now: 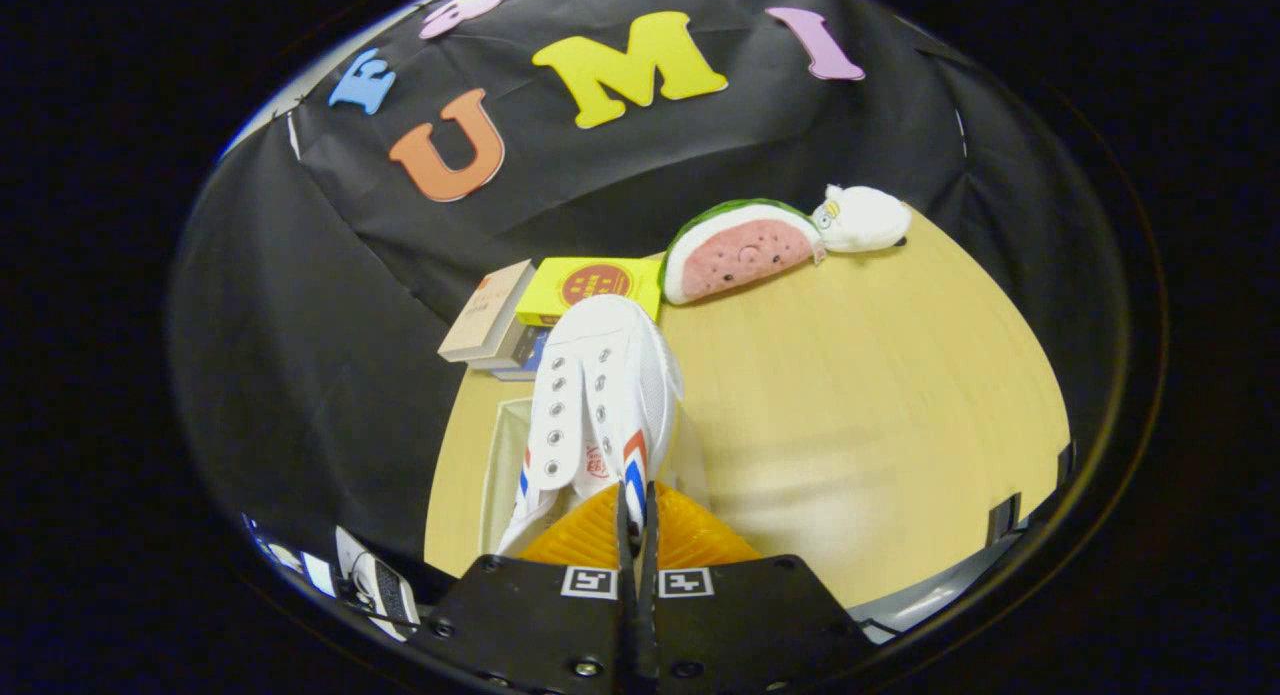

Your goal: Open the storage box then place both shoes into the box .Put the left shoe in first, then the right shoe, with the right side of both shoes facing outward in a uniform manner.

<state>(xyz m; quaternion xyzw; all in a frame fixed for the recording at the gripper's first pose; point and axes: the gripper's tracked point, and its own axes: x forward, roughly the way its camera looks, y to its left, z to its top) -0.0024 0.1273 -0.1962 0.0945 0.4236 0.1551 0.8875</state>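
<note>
Wooden table (880, 395) carrying open storage box (500, 445); gripper (636, 505) pinching white shoe (600, 395) by heel edge above it; judging: lowering slowly, keeping toe level

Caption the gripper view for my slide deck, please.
Hand-held gripper shut on a white shoe, carried above the storage box on the wooden table.

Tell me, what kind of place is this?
Probably a small recording booth, not a real home: a black cloth wall stands behind a wooden table set with toys like a watermelon plush. The gripper has its jaws closed on a white shoe.
</note>
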